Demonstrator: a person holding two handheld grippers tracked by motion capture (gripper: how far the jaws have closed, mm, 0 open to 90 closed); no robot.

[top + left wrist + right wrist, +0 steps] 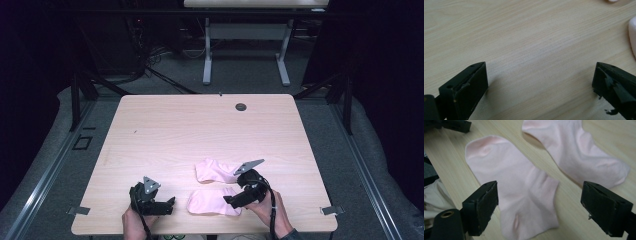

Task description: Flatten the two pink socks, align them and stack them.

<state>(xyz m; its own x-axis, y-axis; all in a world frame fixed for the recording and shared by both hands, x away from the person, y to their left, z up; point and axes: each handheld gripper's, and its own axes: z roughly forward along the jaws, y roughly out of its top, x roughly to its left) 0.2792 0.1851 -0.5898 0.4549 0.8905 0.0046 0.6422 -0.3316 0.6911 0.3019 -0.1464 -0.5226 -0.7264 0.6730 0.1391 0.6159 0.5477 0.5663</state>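
Observation:
Two pale pink socks lie flat side by side near the front edge of a light wooden table (165,130). The nearer sock (212,202) (511,182) lies under my right gripper (231,201) (540,185), which hovers over its cuff end, open, with its pads clear of the cloth. The farther sock (216,171) (579,152) lies just beyond it. My left gripper (170,204) (541,67) is low over bare wood, left of the nearer sock, open with nothing between its jaws. A pink sock edge (632,35) shows at the right of the left gripper view.
A small dark grommet hole (241,107) sits near the table's far edge. Beyond the table a white-legged desk (207,55) stands on grey floor, with cables on the floor to its left. Black frame struts flank both far corners.

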